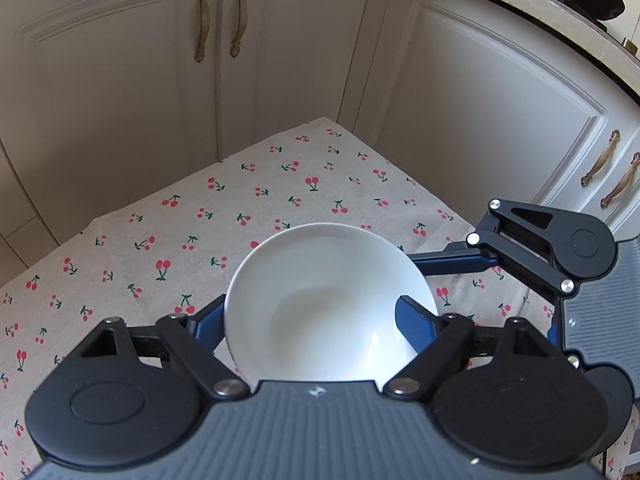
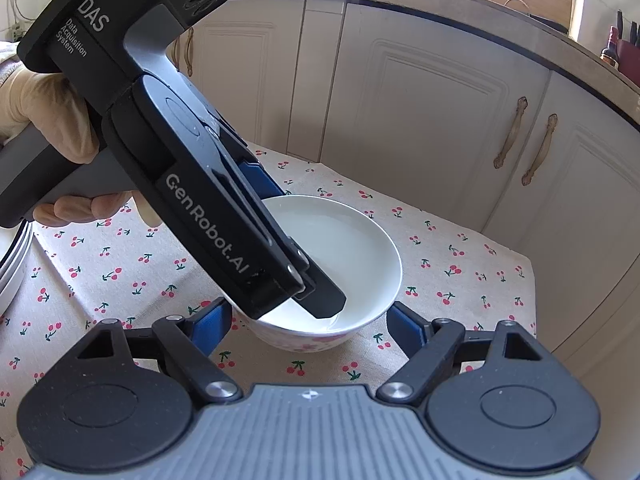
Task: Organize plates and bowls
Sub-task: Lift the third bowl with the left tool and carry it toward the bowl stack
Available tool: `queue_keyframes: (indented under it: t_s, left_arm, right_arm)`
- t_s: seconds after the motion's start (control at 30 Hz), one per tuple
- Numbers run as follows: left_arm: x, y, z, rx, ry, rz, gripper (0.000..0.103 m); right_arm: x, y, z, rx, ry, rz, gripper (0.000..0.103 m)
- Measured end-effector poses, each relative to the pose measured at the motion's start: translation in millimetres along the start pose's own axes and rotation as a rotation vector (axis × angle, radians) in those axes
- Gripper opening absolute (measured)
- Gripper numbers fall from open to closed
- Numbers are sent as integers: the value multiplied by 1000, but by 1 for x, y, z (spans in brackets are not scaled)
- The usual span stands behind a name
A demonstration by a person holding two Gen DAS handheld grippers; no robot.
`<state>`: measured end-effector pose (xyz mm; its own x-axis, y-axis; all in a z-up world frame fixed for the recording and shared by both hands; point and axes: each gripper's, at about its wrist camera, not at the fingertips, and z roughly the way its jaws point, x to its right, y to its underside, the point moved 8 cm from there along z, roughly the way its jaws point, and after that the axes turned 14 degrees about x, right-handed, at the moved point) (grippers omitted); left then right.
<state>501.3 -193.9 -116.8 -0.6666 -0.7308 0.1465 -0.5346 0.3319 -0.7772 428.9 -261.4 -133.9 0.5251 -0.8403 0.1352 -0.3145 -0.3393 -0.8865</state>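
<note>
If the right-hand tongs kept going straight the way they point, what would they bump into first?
Most likely the white bowl, which sits directly ahead between the right tongs' open fingers on the cherry-print cloth. The left tongs already grip its rim, though depth is uncertain.

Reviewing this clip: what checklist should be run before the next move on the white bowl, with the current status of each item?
1. White ceramic bowl upright on the cherry-print tablecloth: ok.
2. Bowl empty: ok.
3. Right gripper flanks the bowl with its fingers: ok.
4. Right fingers pressing the bowl firmly: cannot tell.
5. Left gripper clear of the bowl: not ok, one finger dips inside.
6. Stacked plates at the left edge reachable: cannot tell, mostly out of frame.
</note>
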Motion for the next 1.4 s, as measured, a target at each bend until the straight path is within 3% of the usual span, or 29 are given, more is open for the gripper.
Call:
queue_keyframes:
  t_s: [0.77,1.4]
  left_arm:
    - [11,3,-13,-1,9,0,86]
    - [51,-5,-89,55,22,-5,86]
  right_arm:
    - [-6,-8,-14,-22,-12,28,88]
    - [-40,-30,-86,-30,-19,30,88]
